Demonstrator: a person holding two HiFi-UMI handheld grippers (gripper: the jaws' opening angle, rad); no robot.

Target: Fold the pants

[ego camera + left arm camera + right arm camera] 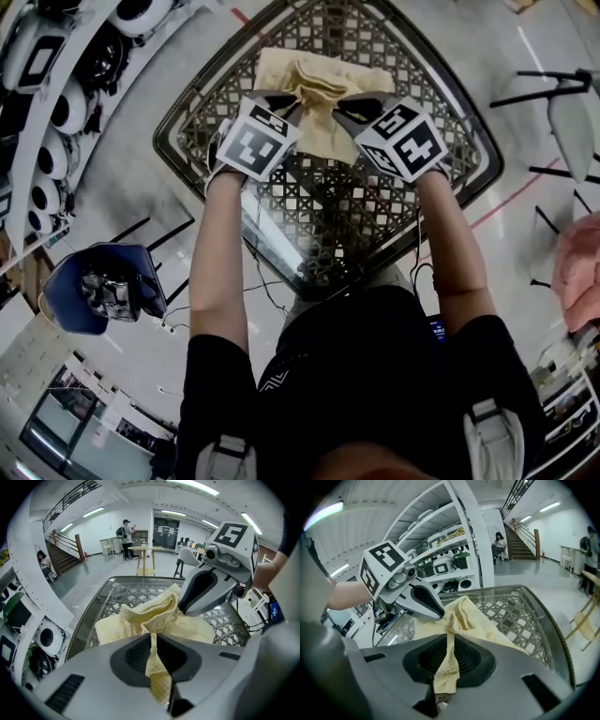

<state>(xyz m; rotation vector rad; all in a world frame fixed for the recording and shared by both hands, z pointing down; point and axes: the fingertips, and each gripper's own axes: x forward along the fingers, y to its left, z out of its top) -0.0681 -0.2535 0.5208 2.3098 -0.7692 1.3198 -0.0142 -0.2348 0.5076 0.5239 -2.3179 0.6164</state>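
Pale yellow pants (pixel 323 80) lie bunched on the far part of a glass-topped lattice table (pixel 192 108). My left gripper (pixel 292 111) and right gripper (pixel 345 108) meet side by side at the cloth's near edge. In the left gripper view the left gripper (pixel 154 637) is shut on a fold of the pants (pixel 157 667), which runs back between its jaws. The right gripper (pixel 180 609) shows there just to its right. In the right gripper view the right gripper (pixel 450 639) is shut on a strip of the pants (pixel 445 672), with the left gripper (pixel 439 615) touching the same bunch.
White shelving (pixel 52 112) with rounded white devices runs along the left. A blue chair (pixel 94 286) stands at the near left, black stands (pixel 562 94) and a pink cloth (pixel 577 267) at the right. People (pixel 126 531) stand far off by a staircase (pixel 63 550).
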